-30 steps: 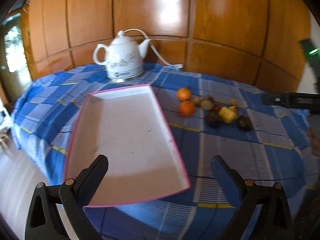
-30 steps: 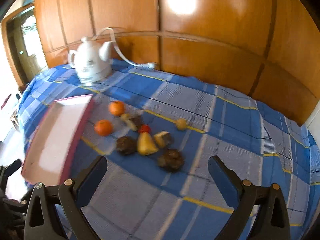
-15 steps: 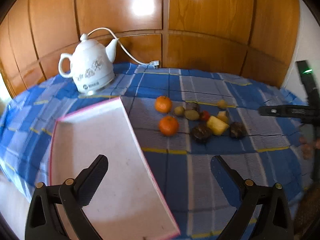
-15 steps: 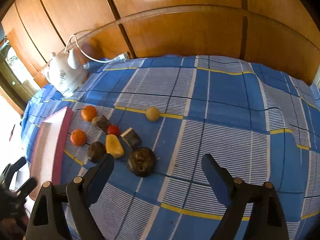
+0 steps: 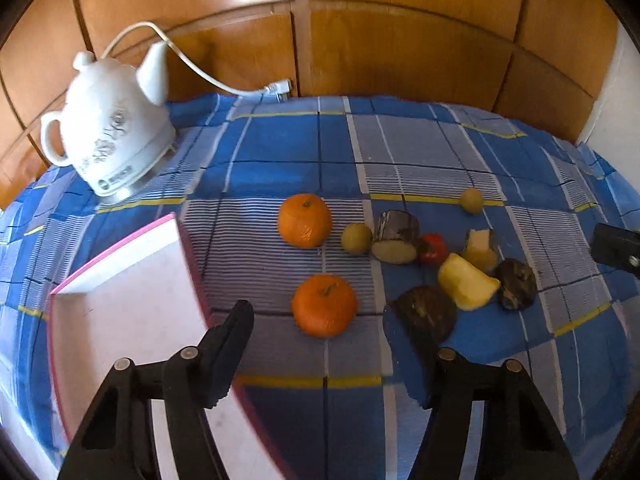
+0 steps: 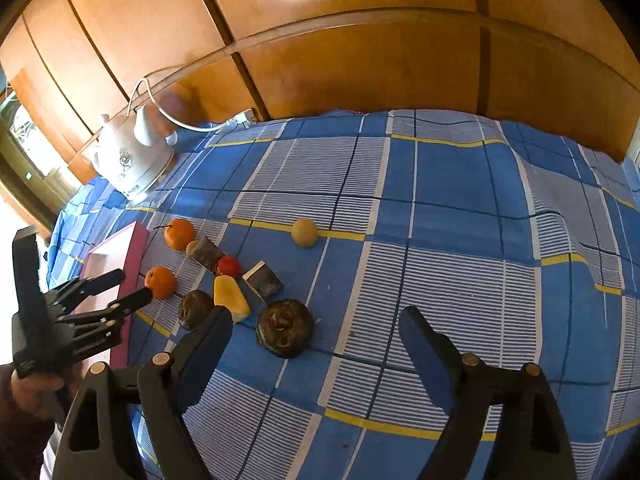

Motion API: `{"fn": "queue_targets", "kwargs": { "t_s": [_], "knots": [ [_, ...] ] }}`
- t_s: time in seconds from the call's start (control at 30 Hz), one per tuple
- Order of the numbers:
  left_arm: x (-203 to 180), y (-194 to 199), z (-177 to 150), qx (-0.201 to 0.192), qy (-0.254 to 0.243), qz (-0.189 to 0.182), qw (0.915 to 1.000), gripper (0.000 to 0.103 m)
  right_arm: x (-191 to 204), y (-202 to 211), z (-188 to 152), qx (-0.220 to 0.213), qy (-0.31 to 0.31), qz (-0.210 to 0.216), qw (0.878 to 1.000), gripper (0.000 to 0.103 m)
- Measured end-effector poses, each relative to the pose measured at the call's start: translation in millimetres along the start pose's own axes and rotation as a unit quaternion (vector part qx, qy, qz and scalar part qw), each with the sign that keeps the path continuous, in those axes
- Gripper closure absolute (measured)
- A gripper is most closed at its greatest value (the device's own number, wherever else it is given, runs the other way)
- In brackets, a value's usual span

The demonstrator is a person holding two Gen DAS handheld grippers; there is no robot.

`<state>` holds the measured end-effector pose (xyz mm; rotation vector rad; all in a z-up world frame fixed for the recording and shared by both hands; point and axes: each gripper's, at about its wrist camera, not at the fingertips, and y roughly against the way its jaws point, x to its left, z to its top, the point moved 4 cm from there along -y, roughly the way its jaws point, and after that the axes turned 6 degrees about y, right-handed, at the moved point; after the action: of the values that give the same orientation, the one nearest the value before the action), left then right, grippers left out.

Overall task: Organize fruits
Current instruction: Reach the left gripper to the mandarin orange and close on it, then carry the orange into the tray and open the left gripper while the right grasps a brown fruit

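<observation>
Several fruits lie on the blue checked cloth: a near orange, a far orange, a yellow wedge, a small red fruit and dark round fruits. A white tray with a pink rim lies to their left. My left gripper is open and empty, just short of the near orange. My right gripper is open and empty, over the big dark fruit.
A white electric kettle with its cord stands at the back left by the wooden wall panels. A lone yellowish round fruit lies apart toward the back. The cloth drops off at the table's left edge.
Both grippers have moved in closer to the fruit cluster. The left one now has the near orange just ahead of its fingers; the right one has closed on the big dark fruit.
</observation>
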<state>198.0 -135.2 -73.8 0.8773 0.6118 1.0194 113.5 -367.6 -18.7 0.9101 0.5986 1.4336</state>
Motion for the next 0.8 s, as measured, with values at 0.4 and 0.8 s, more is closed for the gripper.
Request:
{"fn": "queue_targets", "kwargs": {
  "t_s": [0.4,0.8],
  "knots": [
    [-6.3,5.0,-13.8,-0.008,0.03,-0.049,0.9983,0.063,-14.7,-13.9,0.0,0.012,-0.063,0.058,0.996,0.049],
    [25.6,74.4,-51.8,-0.061,0.083,-0.077,0.9917,0.063,39.6,-56.9,-22.6,0.079,0.113,0.018,0.99,0.048]
  ]
}}
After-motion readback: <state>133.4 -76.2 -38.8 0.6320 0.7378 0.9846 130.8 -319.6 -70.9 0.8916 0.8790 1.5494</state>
